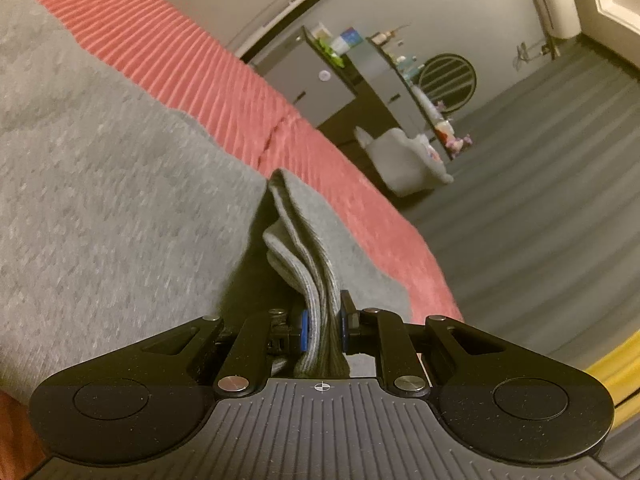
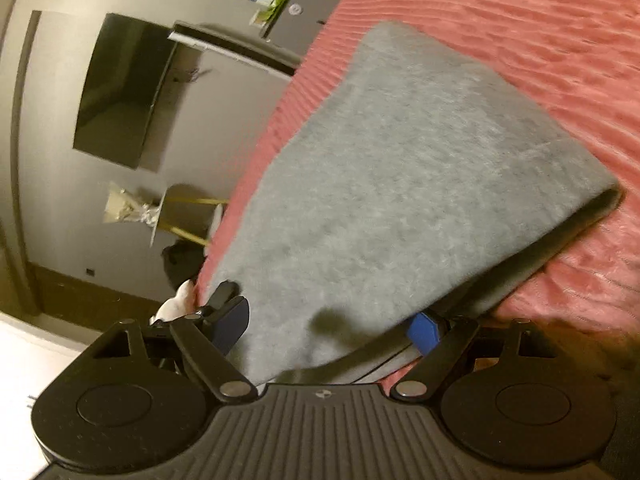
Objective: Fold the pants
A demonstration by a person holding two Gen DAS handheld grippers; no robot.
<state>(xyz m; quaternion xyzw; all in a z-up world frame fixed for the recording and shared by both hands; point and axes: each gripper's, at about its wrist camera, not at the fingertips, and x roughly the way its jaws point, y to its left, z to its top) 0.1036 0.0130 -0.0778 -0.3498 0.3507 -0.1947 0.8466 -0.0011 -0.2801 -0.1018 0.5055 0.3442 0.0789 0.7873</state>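
Observation:
The grey pants (image 1: pixel 100 184) lie folded on a red ribbed bedspread (image 1: pixel 224 92). My left gripper (image 1: pixel 323 330) is shut on the ribbed cuff edge of the pants (image 1: pixel 316 300), several layers bunched between its blue pads. In the right wrist view the pants (image 2: pixel 400 184) lie as a folded grey panel across the bedspread (image 2: pixel 540 40). My right gripper (image 2: pixel 328 328) is open, its jaws wide apart on either side of the near edge of the cloth, which drapes between the fingers (image 2: pixel 230 320).
The bed edge drops to a striped grey carpet (image 1: pixel 540 184). A dark cabinet with small items (image 1: pixel 340 76) and a round fan-like object (image 1: pixel 448 80) stand by the wall. A wall screen (image 2: pixel 120 88) and a small table (image 2: pixel 184 216) show in the right wrist view.

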